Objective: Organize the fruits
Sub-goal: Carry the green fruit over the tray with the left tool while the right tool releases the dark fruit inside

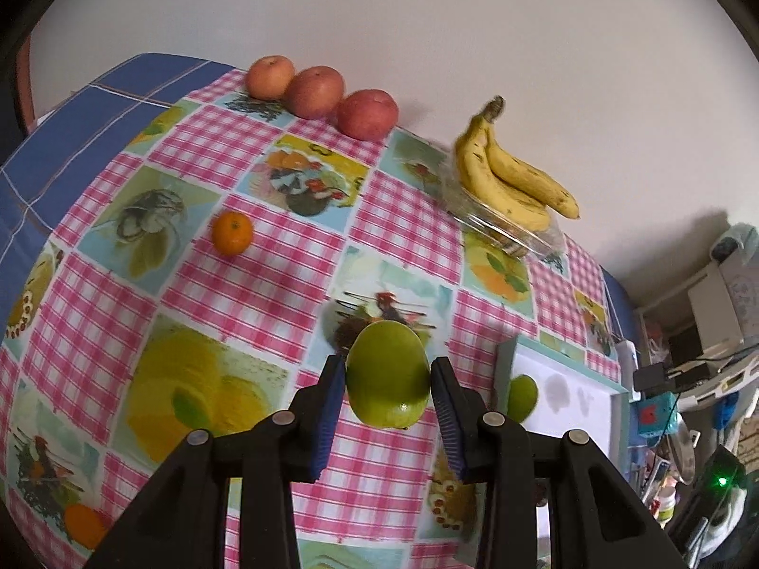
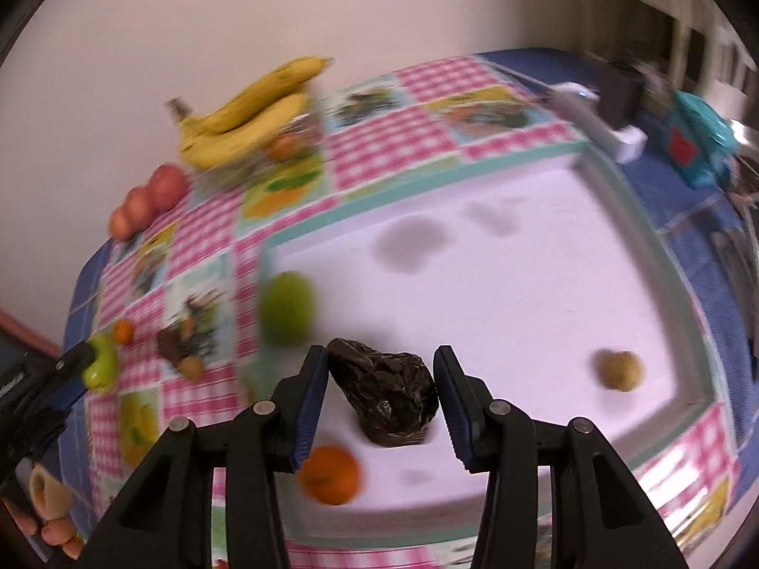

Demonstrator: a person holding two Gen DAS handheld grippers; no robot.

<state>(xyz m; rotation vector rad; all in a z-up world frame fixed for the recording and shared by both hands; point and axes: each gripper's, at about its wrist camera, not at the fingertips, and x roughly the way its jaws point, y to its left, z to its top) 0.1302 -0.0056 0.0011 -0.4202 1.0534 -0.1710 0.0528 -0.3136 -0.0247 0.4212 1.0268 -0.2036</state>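
Two hand-held grippers are loaded, one in each of your hands. Your left hand-held gripper [image 1: 388, 379] is clamped on a green fruit [image 1: 386, 374], pads on its two sides, lifted clear of the worktop [image 1: 265, 284]; judging by the task, you carry it that way to bring it to the tray [image 1: 569, 379] just to your right, where another green fruit [image 1: 522, 396] already lies by the near wall. Your right hand-held gripper [image 2: 382, 386] holds a dark, crinkled lump [image 2: 384, 391] between its pads, above the tray's white floor; the view is blurred, so what it is cannot be told.

In the tray below sit an orange [image 2: 330, 474], nearest you, and a small brown fruit [image 2: 619, 370] toward the right corner, so fruit seems to be gathering there.

Still out on the checked cloth [image 1: 204, 156]: a mandarin [image 1: 232, 233] mid-worktop, then bananas [image 1: 512, 180] resting on a clear plastic box [image 1: 507, 232], and three apples [image 1: 320, 92] in a row along the far edge, by the wall [image 1: 427, 23].

Beyond the worktop's right end lies a cluttered room [image 1: 711, 355] with shelves and cables.
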